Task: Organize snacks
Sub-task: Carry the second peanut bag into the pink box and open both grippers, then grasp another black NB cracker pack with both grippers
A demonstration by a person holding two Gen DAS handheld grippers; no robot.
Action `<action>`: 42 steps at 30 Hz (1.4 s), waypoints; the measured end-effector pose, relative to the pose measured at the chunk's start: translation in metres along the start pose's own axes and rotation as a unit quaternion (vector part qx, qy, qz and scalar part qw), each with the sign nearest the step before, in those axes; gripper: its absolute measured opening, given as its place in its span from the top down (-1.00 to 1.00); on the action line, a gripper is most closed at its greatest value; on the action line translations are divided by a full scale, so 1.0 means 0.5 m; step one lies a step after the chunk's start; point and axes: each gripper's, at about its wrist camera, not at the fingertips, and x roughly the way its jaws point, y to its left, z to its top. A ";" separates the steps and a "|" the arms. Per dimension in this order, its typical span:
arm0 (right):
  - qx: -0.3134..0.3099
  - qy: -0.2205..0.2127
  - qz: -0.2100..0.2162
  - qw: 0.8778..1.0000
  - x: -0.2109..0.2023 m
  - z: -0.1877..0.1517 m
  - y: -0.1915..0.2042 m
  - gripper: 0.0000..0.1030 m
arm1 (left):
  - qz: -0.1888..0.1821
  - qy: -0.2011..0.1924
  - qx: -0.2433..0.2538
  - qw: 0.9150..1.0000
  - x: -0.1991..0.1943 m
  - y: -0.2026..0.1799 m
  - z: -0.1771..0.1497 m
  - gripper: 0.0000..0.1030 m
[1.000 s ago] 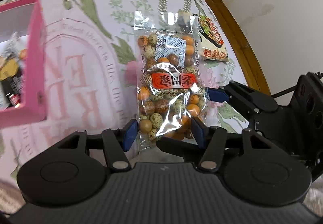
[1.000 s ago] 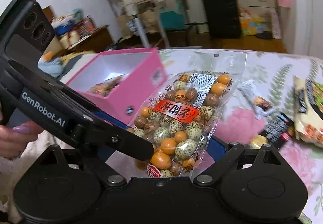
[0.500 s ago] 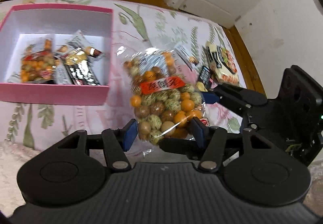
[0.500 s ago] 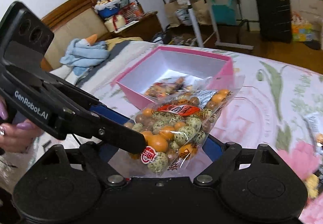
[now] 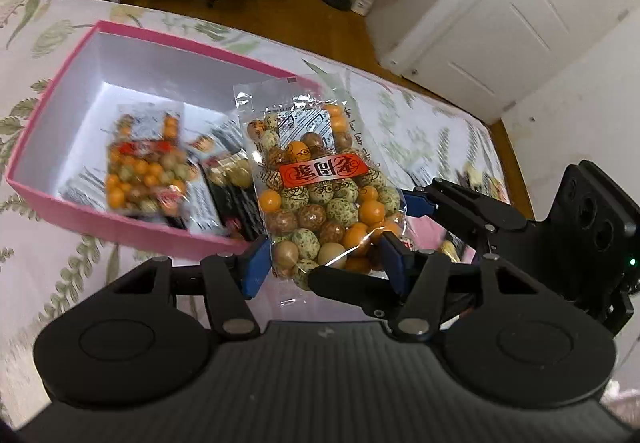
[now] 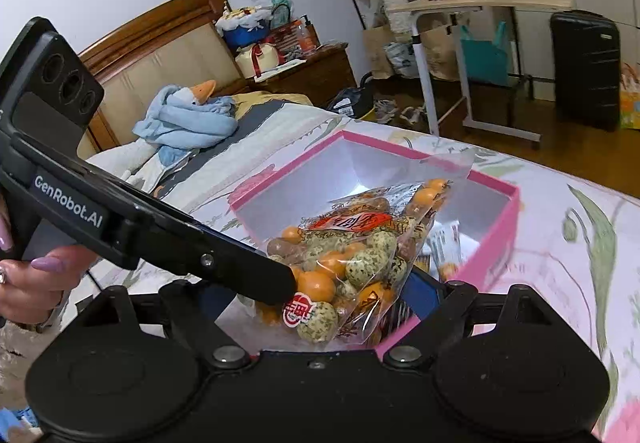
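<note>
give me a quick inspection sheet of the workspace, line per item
surface: bed with a floral cover, box resting on it
job's things: bag of coated nuts held up at the near edge of the pink box; a similar nut bag and dark packets already inside
clutter: a few more snack packets on the cover, right of the box, mostly hidden
grippers: left claw shut on the bag's lower end; right claw has the bag between its fingers, pads not clearly pressing
cables: nothing seen
surroundings: blue towel, side table, black suitcase, white door
</note>
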 end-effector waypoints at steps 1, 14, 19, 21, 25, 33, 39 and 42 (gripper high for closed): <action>-0.003 0.004 0.000 1.000 0.020 0.011 -0.005 -0.75 | 0.002 -0.003 -0.006 1.000 0.008 0.011 0.008 -0.11; -0.012 0.068 -0.009 0.998 0.161 0.035 -0.061 -0.76 | 0.019 0.002 -0.068 0.998 0.138 0.126 0.056 -0.22; -0.055 0.074 -0.070 0.993 0.169 0.023 -0.044 -0.75 | 0.037 0.002 -0.048 0.998 0.164 0.114 0.050 -0.24; -0.086 0.067 -0.102 0.989 0.162 0.014 -0.030 -0.75 | 0.043 -0.005 -0.029 0.999 0.163 0.096 0.044 -0.25; -0.119 0.055 -0.124 0.984 0.125 0.010 -0.006 -0.76 | 0.043 -0.004 -0.011 0.999 0.158 0.070 0.037 -0.25; -0.015 0.014 -0.101 0.995 -0.035 -0.026 -0.036 -0.76 | 0.034 -0.013 0.012 0.999 0.103 0.020 0.016 -0.25; 0.033 -0.017 -0.129 0.991 -0.184 -0.087 -0.055 -0.76 | 0.016 -0.020 0.072 0.997 0.052 -0.068 -0.010 -0.25; 0.047 -0.028 -0.157 0.986 -0.247 -0.121 -0.061 -0.76 | 0.000 -0.020 0.108 0.994 0.039 -0.121 -0.022 -0.25</action>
